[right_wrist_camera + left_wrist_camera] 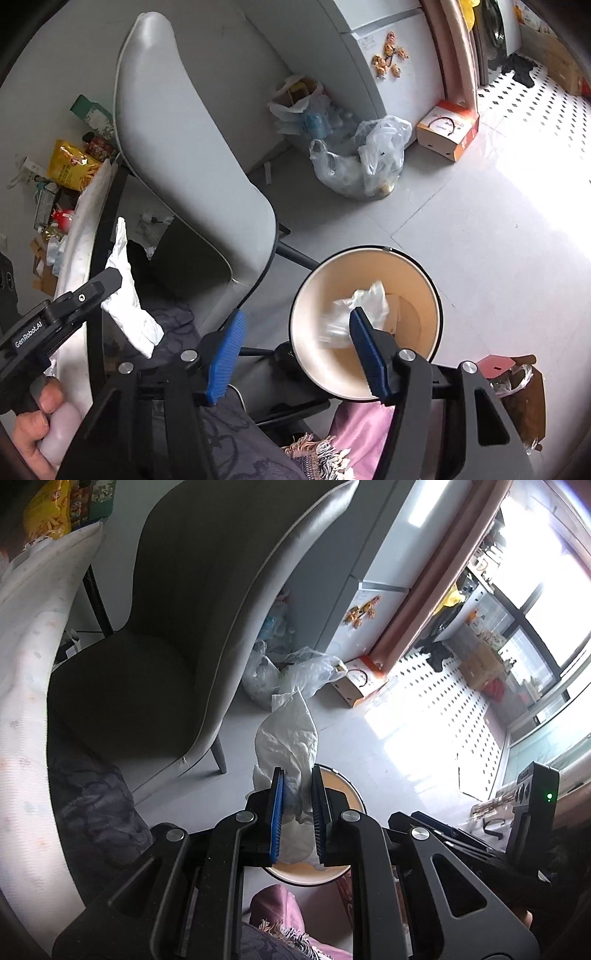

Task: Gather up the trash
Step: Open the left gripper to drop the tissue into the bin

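My left gripper (297, 775) is shut on a crumpled white tissue (288, 734) and holds it above the floor, just over the near edge of a round cream bin (352, 794). The same tissue shows in the right wrist view (127, 295), in the left gripper (110, 280) beside the chair. My right gripper (299, 325) is open and empty, with its jaws wide apart above the bin (424, 280). A blurred white piece of trash (364, 306) is inside the bin, just beyond my right fingertip.
A grey chair (177, 635) stands to the left, close to both grippers. Clear plastic bags (362, 162) and a cardboard box (448, 127) lie on the floor by a white fridge (373, 48). Snack packets (72, 166) clutter a table at the left. Pink fabric (369, 421) lies below.
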Tool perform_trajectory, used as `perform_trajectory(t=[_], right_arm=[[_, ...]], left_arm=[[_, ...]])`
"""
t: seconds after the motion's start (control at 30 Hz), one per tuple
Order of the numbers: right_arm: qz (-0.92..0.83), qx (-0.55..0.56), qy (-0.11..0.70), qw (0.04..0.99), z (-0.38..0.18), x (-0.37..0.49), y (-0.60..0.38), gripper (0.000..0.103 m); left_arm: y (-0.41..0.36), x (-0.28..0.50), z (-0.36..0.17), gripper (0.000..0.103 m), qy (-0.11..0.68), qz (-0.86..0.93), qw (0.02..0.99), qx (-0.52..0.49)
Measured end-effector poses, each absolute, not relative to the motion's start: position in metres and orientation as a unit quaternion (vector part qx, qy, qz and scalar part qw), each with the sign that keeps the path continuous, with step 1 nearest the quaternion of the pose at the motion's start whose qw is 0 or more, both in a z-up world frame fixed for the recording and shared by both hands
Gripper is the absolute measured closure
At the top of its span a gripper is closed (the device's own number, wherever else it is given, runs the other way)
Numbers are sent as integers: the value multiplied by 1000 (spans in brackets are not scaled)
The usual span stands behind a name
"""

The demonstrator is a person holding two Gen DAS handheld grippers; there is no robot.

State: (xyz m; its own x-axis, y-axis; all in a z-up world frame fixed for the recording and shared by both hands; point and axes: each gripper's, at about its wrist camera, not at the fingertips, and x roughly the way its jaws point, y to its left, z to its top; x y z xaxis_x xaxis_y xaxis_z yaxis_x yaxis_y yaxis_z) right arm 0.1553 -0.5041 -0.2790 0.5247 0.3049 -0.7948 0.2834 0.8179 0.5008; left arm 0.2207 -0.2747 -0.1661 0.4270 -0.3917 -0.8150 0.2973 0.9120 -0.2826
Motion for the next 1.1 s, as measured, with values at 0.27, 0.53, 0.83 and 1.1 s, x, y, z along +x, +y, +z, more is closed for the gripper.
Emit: perform_trajectory(t=[0.27, 0.53, 0.83, 1.1], right_arm=[[-45, 304, 469, 828, -262, 137, -536, 36], [-81, 295, 434, 847, -227, 121, -561, 33], [-69, 299, 418, 855, -213, 122, -557, 26], [-56, 285, 393, 872, -184, 122, -540, 14]], left_arm=[[-304, 222, -176, 88, 509, -235, 827, -42], [-329, 216, -181, 31, 517, -265, 813, -45], [-301, 217, -155, 15, 494, -231, 836, -57], [-268, 207, -114, 6, 457, -222, 858, -72]])
